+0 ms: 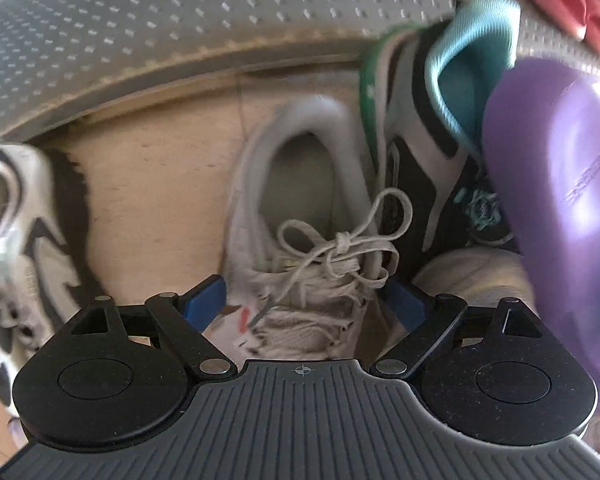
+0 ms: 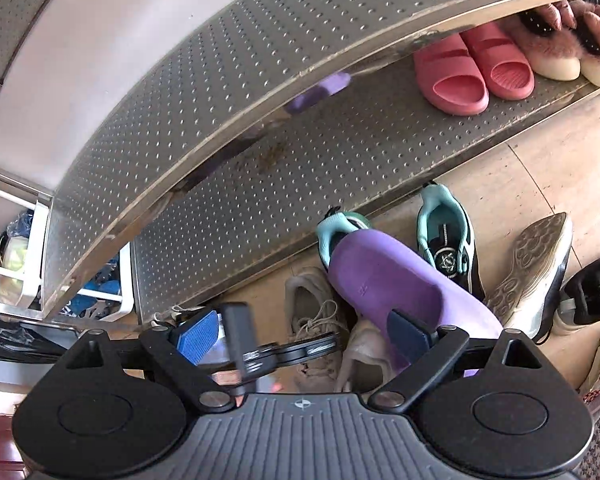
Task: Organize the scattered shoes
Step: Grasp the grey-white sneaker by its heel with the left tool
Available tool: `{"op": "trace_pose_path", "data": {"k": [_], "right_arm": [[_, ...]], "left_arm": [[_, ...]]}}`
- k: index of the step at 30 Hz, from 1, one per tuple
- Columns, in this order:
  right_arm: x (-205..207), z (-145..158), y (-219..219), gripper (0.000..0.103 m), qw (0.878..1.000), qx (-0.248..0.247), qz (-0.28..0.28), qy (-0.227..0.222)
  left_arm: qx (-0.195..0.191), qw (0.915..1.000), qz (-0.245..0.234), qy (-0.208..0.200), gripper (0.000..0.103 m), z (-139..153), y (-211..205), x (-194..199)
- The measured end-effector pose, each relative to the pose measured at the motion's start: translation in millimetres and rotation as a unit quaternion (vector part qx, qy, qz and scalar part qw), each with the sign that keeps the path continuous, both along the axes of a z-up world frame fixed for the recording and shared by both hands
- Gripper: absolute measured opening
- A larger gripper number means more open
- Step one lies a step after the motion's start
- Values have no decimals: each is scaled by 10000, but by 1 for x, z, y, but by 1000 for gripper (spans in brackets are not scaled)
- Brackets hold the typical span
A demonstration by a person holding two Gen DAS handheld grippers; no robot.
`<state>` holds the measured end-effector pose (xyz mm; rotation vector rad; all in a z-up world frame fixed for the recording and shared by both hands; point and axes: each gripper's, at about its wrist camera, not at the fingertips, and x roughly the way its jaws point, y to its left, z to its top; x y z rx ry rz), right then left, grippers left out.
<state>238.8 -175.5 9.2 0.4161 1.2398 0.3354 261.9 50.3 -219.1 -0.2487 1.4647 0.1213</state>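
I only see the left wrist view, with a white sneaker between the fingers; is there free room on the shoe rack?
Observer: Yes, the lower shelf is bare to the left of a pair of pink slides.
Operator: Is there a partner for the teal sneaker I can see?
Observer: A matching teal sneaker stands upright on the floor, right of the purple slipper.
Operator: Anything else loose?
Observer: A grey shoe lies with its sole showing, further right.

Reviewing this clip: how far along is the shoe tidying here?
Early. Done: pink slides and fluffy slippers sit paired on the rack shelf. In hand: the left gripper straddles a white sneaker, jaws open; the right gripper's grip on the purple slide is unclear. Left: teal sneakers and others remain on the floor.
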Motion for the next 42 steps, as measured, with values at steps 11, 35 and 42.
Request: {"op": "trace_pose_path", "data": {"k": [11,35,42], "right_arm": [[0,-6,13,94,9997,-128,187,96],[0,-4,13,94,9995,-230,220,-42],[0,-1,9,94,9996,-189,209,-75]], "left_arm": [[816,9961,-255,-223,54,1,26,-11],[1378,9700,1919,581,77,-7,72,-27],[2290,9728,-325,-91,84,-2,13,-5]]}}
